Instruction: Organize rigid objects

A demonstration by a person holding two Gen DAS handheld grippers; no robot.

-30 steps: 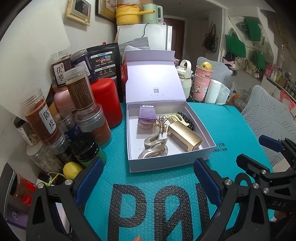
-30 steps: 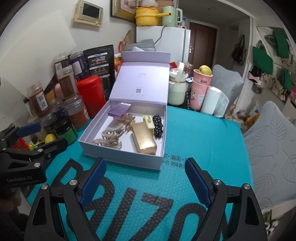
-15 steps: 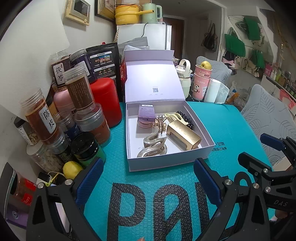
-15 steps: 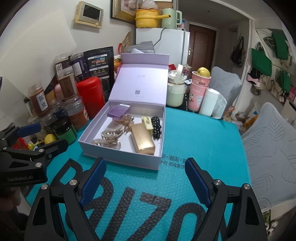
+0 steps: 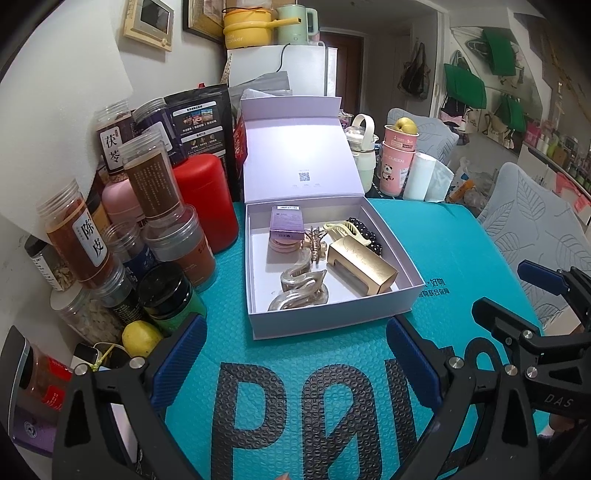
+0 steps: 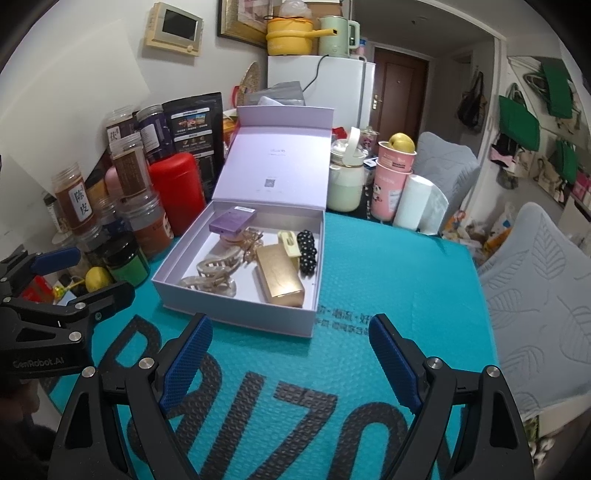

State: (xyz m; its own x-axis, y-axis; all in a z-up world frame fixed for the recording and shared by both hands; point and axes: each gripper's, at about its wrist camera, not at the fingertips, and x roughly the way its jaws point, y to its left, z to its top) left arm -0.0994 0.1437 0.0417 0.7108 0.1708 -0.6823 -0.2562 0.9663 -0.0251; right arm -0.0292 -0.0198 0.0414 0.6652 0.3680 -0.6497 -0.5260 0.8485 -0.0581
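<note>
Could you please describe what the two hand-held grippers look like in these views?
Both are black plastic frames with silver screws and two fingers faced with blue ribbed pads. The left hand-held gripper is printed "GenRobot.AI" on its side in the right wrist view; the right hand-held gripper shows "DAS" in the left wrist view.

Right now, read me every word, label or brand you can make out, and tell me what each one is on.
"陈皮": front jar
"茯苓": rear jar
"GenRobot.AI": left gripper body
"DAS": right gripper body
"Cooker": yellow pot; word above it blurred
"QUEEN", partly: pink cup
Big black letters, cut off: teal mat
Mat's small print, black pouch, box lid code: too small.
</note>
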